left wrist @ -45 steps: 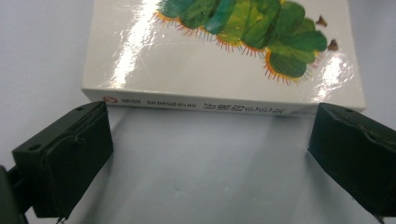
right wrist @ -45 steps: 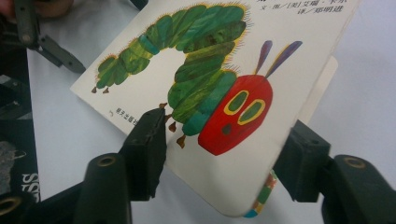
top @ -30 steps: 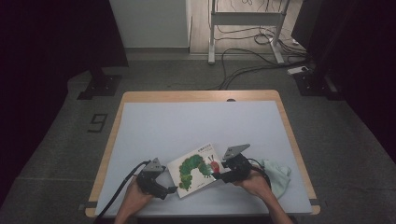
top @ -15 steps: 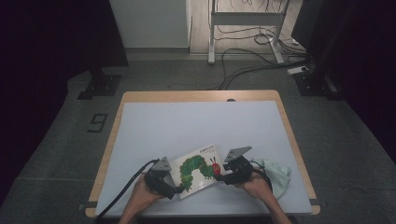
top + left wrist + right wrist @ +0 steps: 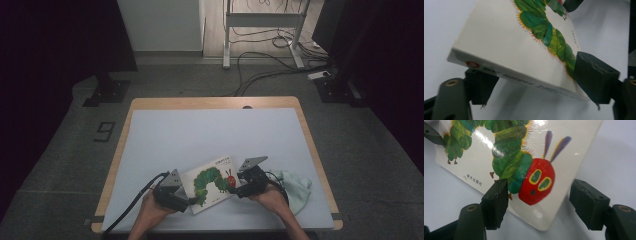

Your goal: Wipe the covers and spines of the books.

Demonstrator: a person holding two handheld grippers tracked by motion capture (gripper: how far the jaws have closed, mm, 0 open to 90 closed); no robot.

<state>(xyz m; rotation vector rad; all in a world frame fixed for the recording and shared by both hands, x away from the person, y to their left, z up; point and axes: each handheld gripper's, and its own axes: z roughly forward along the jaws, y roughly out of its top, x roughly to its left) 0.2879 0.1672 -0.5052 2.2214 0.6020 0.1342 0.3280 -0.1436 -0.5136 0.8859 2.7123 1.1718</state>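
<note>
Green caterpillar on glossy white card: that's the picture book (image 5: 212,182) we're working, and it sits on the pale table (image 5: 200,130) just left of the crumpled mint cloth (image 5: 296,187). Its long axis slants from its spine end, the end farthest from the cloth, up toward its red-headed end, the end nearest the cloth. We've got a gripper at each end of that axis, so the whole next move turns on which end has the bite. The right gripper (image 5: 236,186) sits between the cloth and the book, and its jaws have just been opening. In the right gripper view one pad overlaps the cover's edge beside the caterpillar's neck while the other stands clear off the corner, so we call this one released, with the book's corner merely lying between the jaws. The left gripper (image 5: 186,200) works the end away from the cloth, and its jaws have just been closing with the book between them. In the left gripper view one pad tucks under the spine and the other comes down on the cover at the caterpillar's tail. The book rides tilted above its own shadow, so we read that as a pinch across the spine corner. Our judgement is that the left hand carries the book now. Any lift or slide has to start from that spine end, with the long body swinging out toward the cloth and likely to sag or twist on a corner grip.
</note>
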